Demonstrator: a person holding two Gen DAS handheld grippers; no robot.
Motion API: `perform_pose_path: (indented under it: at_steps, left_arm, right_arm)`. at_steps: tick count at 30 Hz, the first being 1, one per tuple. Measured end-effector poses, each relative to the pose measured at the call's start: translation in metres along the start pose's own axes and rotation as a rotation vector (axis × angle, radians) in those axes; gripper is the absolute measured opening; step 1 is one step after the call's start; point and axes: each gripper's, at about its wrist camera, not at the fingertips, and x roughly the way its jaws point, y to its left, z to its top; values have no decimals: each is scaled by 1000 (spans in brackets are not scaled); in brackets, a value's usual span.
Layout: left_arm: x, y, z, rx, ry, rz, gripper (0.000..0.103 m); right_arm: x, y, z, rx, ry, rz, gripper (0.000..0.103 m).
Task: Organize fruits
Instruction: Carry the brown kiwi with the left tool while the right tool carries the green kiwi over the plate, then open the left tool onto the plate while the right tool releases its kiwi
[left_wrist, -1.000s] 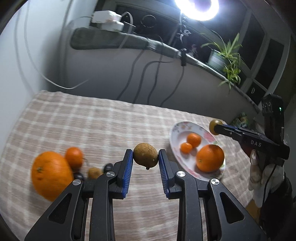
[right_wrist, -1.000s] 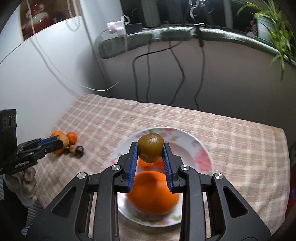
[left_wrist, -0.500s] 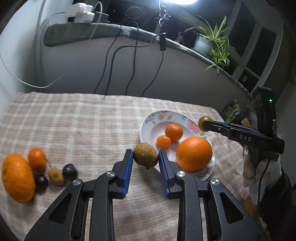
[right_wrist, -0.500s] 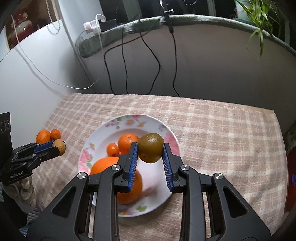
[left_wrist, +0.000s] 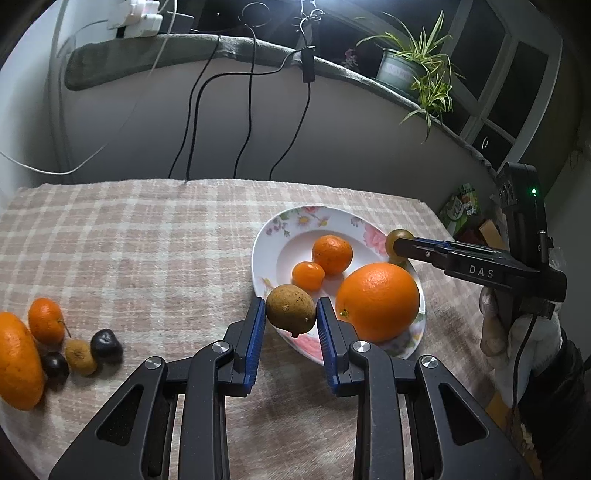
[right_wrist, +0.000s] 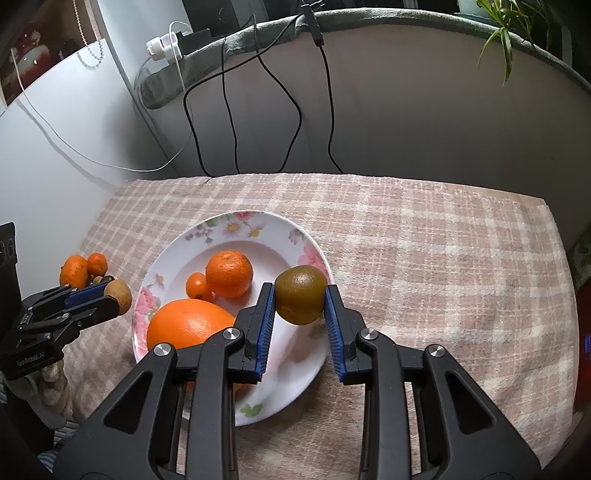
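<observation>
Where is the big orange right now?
The big orange sits on the flowery plate, at its near left side in the right wrist view, next to the small tangerine.

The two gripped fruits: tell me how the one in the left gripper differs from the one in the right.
Colour: the left gripper's fruit is tan-brown and speckled; the right gripper's fruit is darker olive green-brown.
Shape: the left one is egg-shaped with a small nub at its lower end; the right one is rounder.
Position: the left one hangs at the near-left rim of the floral plate, the right one at its right side.
Shared: both are small, held off the plate between blue pads.
</observation>
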Motion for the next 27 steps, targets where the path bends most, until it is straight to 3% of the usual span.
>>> perform_pose_path:
  at_steps: [10,13,15,18,23,27]
  left_arm:
    - [3,-5,1,14,8,-6,28]
    - [2,-7,1,22,4,-8,42]
    - [1,-8,1,27,1,-7,49]
    - [1,-9,1,34,-1,-1,54]
    - [0,-11,0,45,-5,10,68]
    - [-2,-14,-1,65,-11,33,74]
  right_arm:
    - [0,1,-2,4,5,2,29]
    - [0,1,-2,4,5,2,32]
    - [-1,0,-1,5,-1,3,50]
    - [-6,2,-1,0,-29,-1,67]
    - [-12,8,1,-14,-49,4,79]
    - [-14,14,2,-21,-57,-1,79]
